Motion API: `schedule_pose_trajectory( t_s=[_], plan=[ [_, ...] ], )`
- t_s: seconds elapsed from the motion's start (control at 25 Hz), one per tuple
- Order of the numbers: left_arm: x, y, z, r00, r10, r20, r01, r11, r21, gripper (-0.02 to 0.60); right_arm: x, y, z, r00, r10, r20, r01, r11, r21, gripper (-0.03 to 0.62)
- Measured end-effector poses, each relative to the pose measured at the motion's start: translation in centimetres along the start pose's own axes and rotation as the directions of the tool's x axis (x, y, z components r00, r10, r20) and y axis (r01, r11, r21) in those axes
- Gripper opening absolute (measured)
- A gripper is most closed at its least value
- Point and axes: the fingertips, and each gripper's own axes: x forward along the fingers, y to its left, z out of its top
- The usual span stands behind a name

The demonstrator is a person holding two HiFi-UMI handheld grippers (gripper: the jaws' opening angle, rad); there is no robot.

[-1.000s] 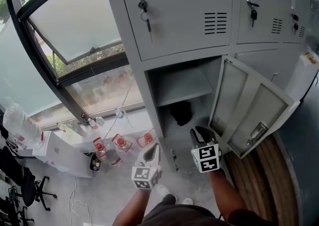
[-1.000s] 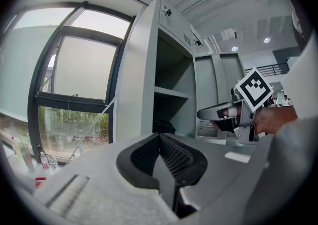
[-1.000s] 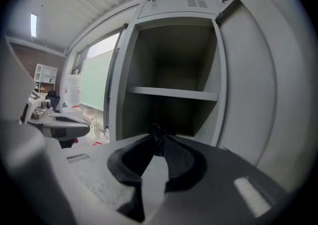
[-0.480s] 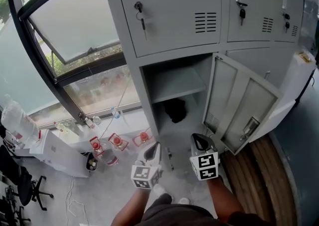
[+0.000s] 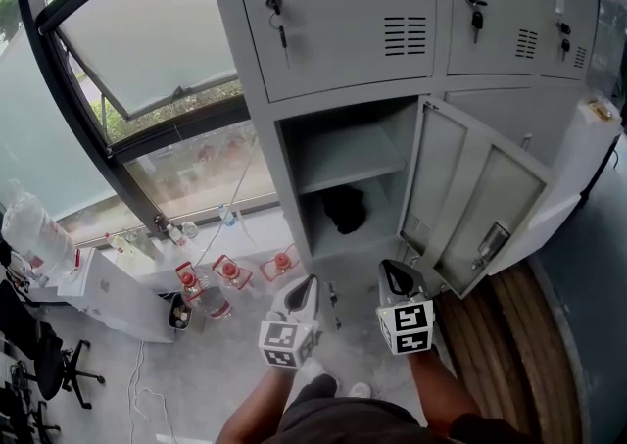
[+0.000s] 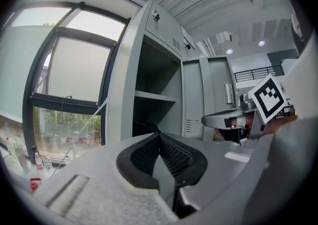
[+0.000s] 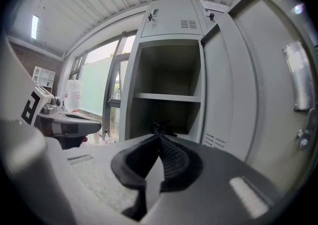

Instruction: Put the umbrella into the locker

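Observation:
A black umbrella (image 5: 345, 209) lies folded on the floor of the open grey locker (image 5: 294, 168), under its shelf (image 5: 348, 160). It shows as a dark bundle (image 7: 161, 128) just past the tips in the right gripper view. My left gripper (image 5: 307, 282) and right gripper (image 5: 392, 271) hang side by side in front of the locker, apart from it. Both are shut with nothing between the jaws, which meet in the left gripper view (image 6: 159, 133) and in the right gripper view (image 7: 160, 136). The locker door (image 5: 470, 207) stands swung open to the right.
Upper locker doors (image 5: 343, 11) are closed with keys in their locks. A large window (image 5: 147, 50) fills the left wall, and several bottles (image 5: 230, 275) stand on the floor below it. A white box (image 5: 108, 300) sits at lower left, a wooden strip (image 5: 519, 334) at right.
Both grippers have drawn back from the locker's mouth toward me, the right one more. The umbrella stays inside the lower compartment and the door stays open.

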Motion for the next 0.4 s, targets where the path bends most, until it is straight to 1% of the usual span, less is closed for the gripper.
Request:
schedule_pose_trajectory(
  t_s=[0.2,0.4],
  plan=[
    [0.24,-0.58,0.44,1.0,-0.014,-0.014,0.014,1.0,-0.002,0.005,-0.2,-0.28,-0.11,1.0,-0.009,0.01,0.009,1.0,0.018,0.003],
    [0.76,0.09,0.57,1.0,0.015,0.002,-0.015,1.0,-0.02,0.005,-0.07,-0.46,-0.01,0.999,-0.018,0.026,0.017,1.0,0.026,0.003]
  ],
)
